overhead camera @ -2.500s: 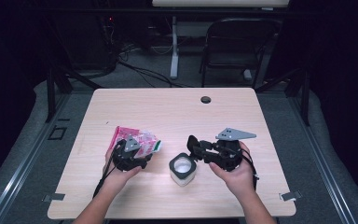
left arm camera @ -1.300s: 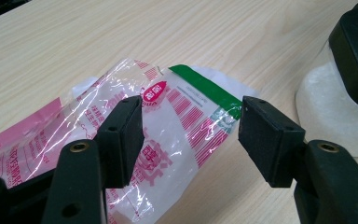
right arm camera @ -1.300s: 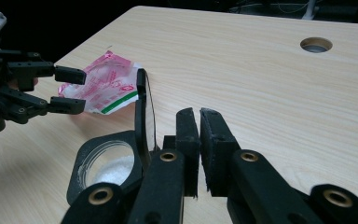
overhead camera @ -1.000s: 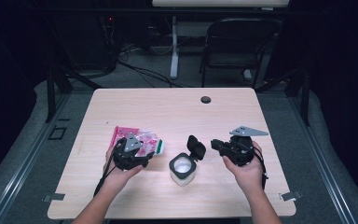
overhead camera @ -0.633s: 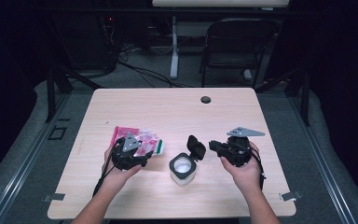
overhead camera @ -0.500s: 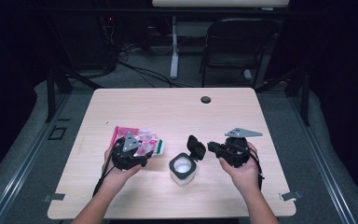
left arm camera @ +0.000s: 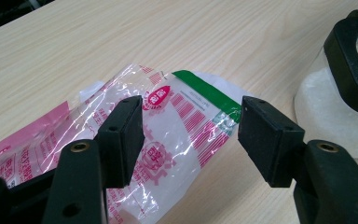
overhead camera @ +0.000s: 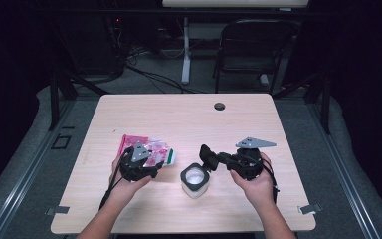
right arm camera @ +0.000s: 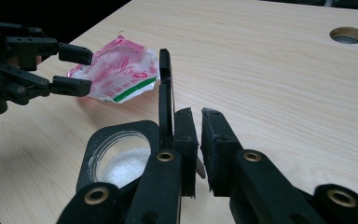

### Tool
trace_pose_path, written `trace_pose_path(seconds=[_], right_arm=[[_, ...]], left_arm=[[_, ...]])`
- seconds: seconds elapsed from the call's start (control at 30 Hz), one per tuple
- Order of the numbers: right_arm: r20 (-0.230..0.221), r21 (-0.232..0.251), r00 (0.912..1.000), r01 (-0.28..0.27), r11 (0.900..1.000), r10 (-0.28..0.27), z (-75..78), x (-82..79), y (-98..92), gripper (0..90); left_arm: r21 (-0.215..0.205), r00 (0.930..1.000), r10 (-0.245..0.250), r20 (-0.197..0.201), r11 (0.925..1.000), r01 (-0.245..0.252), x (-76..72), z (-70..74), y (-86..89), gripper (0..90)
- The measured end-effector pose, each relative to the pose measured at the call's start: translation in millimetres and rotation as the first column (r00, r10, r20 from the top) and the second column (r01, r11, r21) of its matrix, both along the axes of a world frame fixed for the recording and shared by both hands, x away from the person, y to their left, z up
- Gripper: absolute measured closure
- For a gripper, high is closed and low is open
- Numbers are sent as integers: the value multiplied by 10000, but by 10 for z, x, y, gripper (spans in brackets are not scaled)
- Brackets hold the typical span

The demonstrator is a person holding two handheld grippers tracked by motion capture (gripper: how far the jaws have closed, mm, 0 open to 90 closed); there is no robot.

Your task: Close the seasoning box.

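Note:
A white jar (overhead camera: 195, 187) with a black collar (right arm camera: 98, 140) stands at the table's front middle, with white grains (right arm camera: 126, 169) inside. Its hinged black lid (overhead camera: 207, 155) (right arm camera: 165, 84) stands upright. My right gripper (overhead camera: 218, 159) (right arm camera: 199, 116) lies just right of the lid. Its jaws are almost together, and the lid rests against the outer side of one jaw. A pink and clear plastic bag (overhead camera: 149, 147) (left arm camera: 186, 112) (right arm camera: 121, 70) lies left of the jar. My left gripper (overhead camera: 151, 168) (left arm camera: 193, 126) is open, its jaws straddling the bag's green-edged end without pressing it.
A round cable hole (overhead camera: 220, 106) (right arm camera: 347, 34) sits near the table's far edge. A dark chair (overhead camera: 253, 50) and cables stand on the floor beyond the table. Bare wood stretches across the far half of the table (overhead camera: 179, 119).
The right gripper pulled back to the right from over the jar, leaving the lid upright, then edged slightly left again. The left gripper and the bag have stayed put.

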State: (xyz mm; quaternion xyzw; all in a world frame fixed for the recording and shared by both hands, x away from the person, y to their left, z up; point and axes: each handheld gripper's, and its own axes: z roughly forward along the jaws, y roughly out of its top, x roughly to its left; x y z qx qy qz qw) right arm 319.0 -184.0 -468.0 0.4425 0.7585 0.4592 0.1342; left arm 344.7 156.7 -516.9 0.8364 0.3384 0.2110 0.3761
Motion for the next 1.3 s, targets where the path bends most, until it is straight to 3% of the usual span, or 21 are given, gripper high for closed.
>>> trace_pose_path(seconds=[1.3], right_arm=[[-4, -135, 9985, -552, 9984, 552, -5, -62, 150, 830]], left_arm=[[118, 9999, -86, -96, 9999, 87, 3, -30, -34, 408]])
